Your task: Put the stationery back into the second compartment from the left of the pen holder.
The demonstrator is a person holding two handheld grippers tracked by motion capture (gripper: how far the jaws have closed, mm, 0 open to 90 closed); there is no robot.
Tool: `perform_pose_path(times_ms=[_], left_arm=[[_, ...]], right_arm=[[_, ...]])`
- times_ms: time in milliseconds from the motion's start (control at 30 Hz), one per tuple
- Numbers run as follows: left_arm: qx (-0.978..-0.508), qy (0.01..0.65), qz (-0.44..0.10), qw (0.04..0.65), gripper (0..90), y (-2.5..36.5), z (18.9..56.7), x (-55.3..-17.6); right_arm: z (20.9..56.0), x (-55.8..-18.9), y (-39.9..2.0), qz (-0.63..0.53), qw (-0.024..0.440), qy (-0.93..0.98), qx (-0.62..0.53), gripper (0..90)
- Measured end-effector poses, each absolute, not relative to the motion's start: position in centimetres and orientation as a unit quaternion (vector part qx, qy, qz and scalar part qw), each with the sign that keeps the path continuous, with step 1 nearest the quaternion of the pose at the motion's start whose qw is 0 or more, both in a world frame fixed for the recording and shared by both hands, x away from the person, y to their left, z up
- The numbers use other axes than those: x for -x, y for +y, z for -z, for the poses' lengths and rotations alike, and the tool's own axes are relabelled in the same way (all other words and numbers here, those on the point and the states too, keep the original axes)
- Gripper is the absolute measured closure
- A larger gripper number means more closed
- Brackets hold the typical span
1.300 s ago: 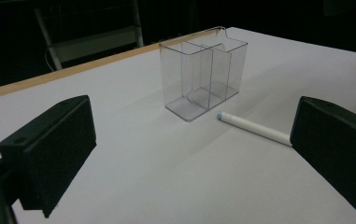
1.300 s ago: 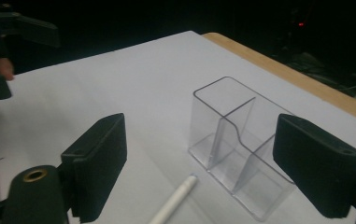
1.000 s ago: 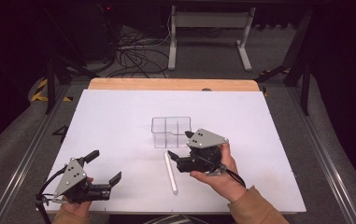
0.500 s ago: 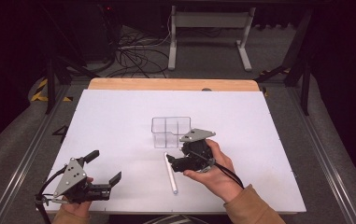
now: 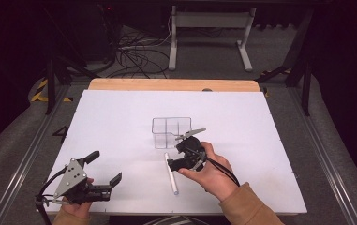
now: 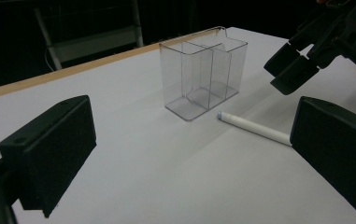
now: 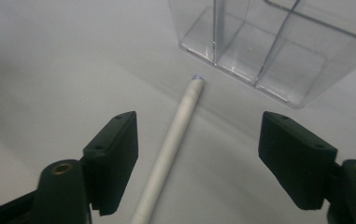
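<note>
The jaws of the right gripper point(image 7: 198, 163) are spread to either side of the white pen point(image 7: 173, 149) and have just been closing, though neither pad is yet pressed on it; the pen is seen between them, closer to one pad than the other. The pen lies flat on the white surface point(image 5: 120, 122), its tip just beside the clear divided organizer point(image 5: 171, 132), which stands upright near the middle. The jaws of the left gripper point(image 6: 189, 154) are held wide apart with nothing between them, resting near the front edge.

Several risks can be judged from this. Because the pen sits off-centre in the gap, it may be struck first by the nearer pad and rolled or pushed sideways before the far pad arrives. A round, smooth barrel is easily squeezed out if it is caught near the pad edges. If the pads are brought too low, the surface may be scraped. Should the pen be nudged forward, the light organizer could be bumped and shifted.
</note>
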State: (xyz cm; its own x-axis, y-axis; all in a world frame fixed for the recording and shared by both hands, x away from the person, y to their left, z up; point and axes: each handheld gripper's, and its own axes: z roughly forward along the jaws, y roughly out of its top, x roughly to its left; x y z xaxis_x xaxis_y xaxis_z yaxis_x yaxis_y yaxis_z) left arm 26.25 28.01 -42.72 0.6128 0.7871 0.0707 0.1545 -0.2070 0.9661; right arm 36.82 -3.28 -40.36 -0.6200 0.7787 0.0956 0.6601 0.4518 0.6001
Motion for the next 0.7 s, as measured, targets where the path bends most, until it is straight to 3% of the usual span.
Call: perform_pose_path(times_ms=[700], left_arm=[[-0.72, 0.327, -0.295, 0.537, 1.4, 28.0, 42.7, -26.2]], right_arm=[[42.8, -37.5, -0.9, -0.22, 0.056, 0.859, -0.459, 44.7]])
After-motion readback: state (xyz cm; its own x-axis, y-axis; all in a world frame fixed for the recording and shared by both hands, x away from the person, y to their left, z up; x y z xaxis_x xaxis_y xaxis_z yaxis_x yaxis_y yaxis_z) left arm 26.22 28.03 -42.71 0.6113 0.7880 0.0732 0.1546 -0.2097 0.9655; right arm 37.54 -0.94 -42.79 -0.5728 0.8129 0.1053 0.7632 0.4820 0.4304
